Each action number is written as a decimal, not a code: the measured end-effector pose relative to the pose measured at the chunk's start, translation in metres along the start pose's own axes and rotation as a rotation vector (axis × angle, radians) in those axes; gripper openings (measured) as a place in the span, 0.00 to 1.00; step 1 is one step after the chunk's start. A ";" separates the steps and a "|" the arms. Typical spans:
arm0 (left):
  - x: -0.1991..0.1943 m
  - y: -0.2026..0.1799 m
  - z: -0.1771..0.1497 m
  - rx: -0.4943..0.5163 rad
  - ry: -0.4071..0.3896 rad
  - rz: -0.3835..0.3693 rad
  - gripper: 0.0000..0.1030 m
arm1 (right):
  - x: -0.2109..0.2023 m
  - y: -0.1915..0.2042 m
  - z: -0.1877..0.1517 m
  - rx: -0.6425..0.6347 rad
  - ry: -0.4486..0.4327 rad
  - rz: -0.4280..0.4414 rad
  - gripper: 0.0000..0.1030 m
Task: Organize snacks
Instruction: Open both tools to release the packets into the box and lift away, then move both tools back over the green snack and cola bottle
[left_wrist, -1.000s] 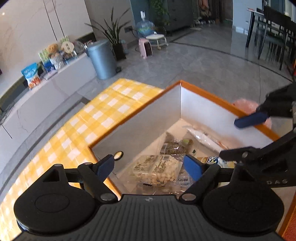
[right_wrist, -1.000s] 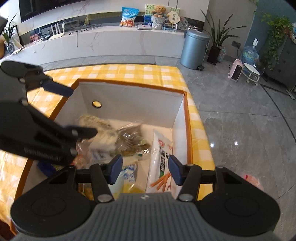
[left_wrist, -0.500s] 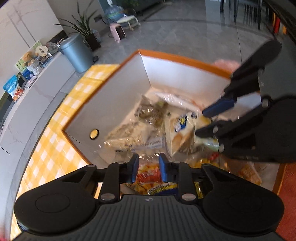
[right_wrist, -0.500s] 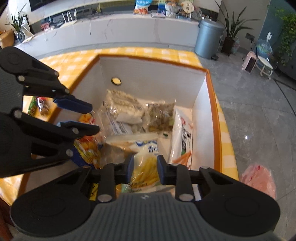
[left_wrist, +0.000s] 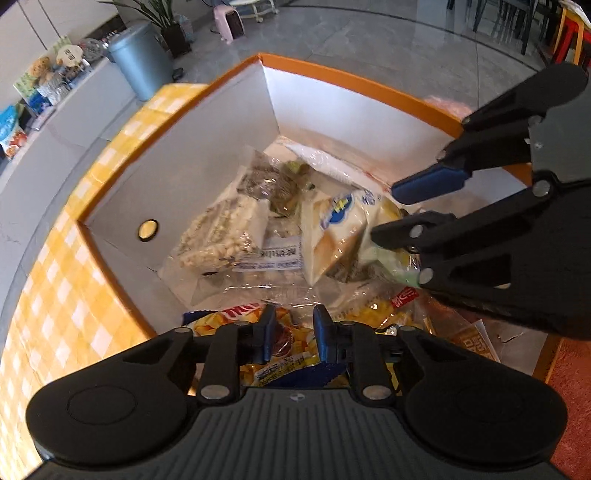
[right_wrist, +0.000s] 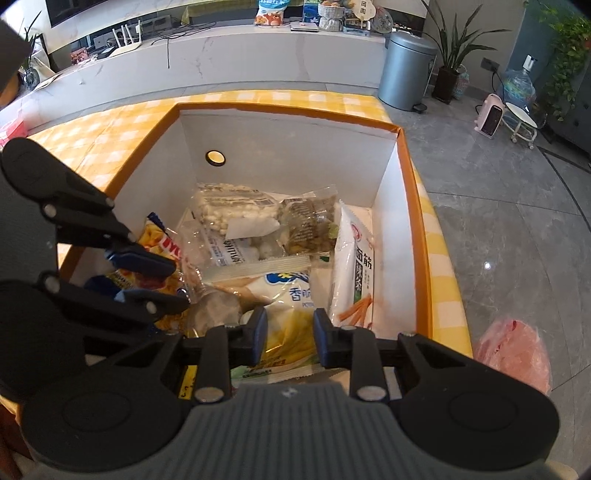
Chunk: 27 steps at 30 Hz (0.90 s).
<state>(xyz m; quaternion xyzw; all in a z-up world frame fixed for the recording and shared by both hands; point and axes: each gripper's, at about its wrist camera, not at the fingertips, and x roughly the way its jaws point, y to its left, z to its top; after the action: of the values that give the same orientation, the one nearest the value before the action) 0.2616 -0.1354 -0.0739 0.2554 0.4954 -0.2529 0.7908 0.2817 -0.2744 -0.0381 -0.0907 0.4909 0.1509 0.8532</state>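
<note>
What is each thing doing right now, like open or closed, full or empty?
box: open on top, holding many snack bags.
left gripper: jaws partly closed over the yellow chip bag; grip unclear.
right gripper: jaws partly closed over the white-and-yellow bag; grip unclear.
trash bin: lid shut.

The left gripper's (left_wrist: 290, 332) body hides the near end of the yellow chip bag (left_wrist: 284, 354), and whether the pads touch it cannot be told. The right gripper (right_wrist: 286, 332) covers the lower end of the pale fries bag (right_wrist: 284, 325). The box's (right_wrist: 280, 107) near rim is hidden in both views. Print on the white noodle-stick packet (right_wrist: 356, 266) is too small to read.
</note>
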 end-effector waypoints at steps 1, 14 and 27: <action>-0.004 -0.001 -0.002 0.009 -0.015 0.012 0.26 | -0.002 0.000 0.000 0.003 -0.004 -0.003 0.27; -0.074 -0.001 -0.022 -0.032 -0.220 0.064 0.57 | -0.057 0.019 -0.004 0.000 -0.202 -0.088 0.46; -0.141 0.019 -0.091 -0.298 -0.460 0.169 0.75 | -0.098 0.066 -0.032 0.127 -0.432 -0.059 0.66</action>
<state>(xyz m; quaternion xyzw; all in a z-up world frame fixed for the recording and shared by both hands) 0.1605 -0.0411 0.0229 0.1127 0.3117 -0.1621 0.9295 0.1864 -0.2386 0.0296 -0.0168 0.3023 0.1106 0.9466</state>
